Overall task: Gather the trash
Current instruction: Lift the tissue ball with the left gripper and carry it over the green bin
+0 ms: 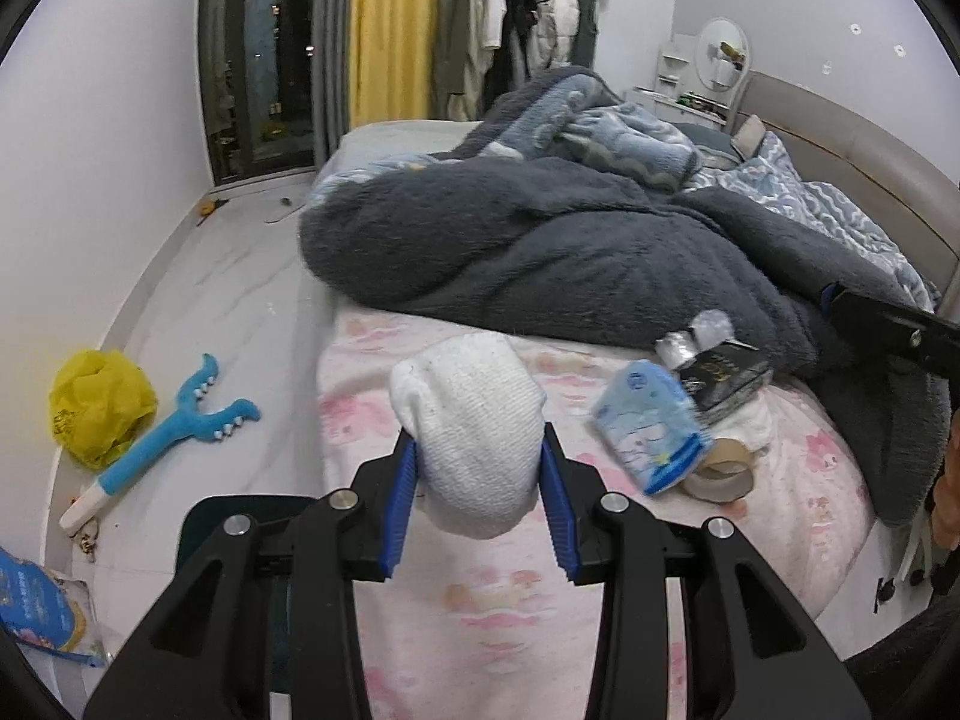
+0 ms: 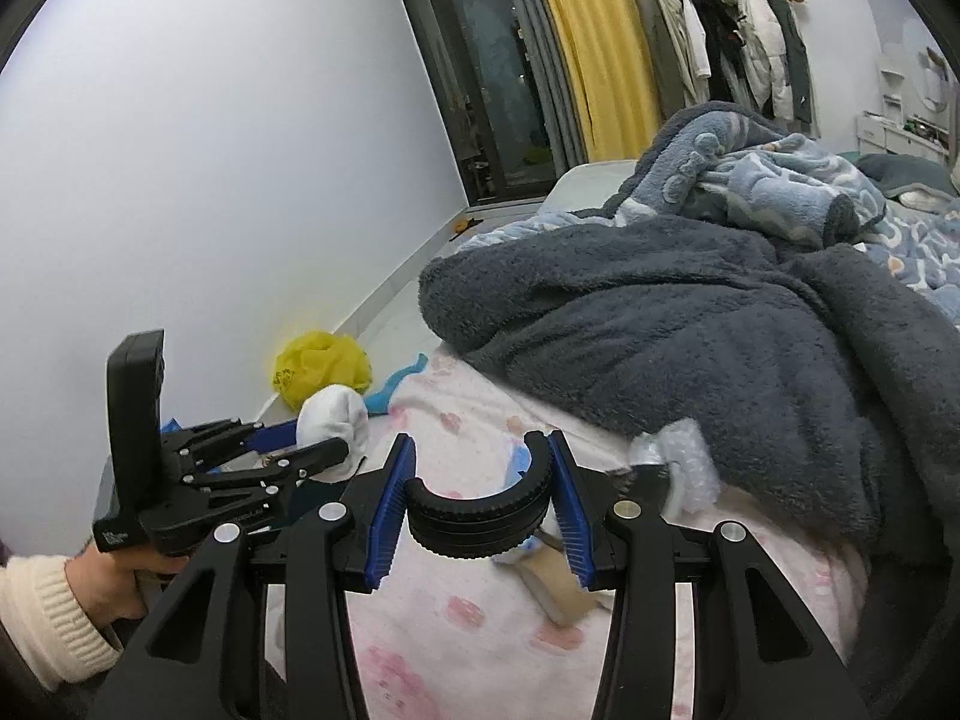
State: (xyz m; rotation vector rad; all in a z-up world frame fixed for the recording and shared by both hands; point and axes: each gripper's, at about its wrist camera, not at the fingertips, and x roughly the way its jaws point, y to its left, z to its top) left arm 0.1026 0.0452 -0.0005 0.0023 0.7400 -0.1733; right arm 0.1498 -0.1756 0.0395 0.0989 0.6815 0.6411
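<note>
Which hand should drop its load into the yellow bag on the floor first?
Left, probably. The left gripper, shut on the white sock, is on the bed's floor side, nearer the yellow bag; the right gripper holds a black ring over the bed.

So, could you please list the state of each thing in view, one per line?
left gripper: shut on white sock, lifted above the bed.
right gripper: shut on black ribbed ring.
Blue packet: lying tilted on the sheet.
Tape roll: lying on the sheet.
Yellow bag: crumpled on floor.
</note>
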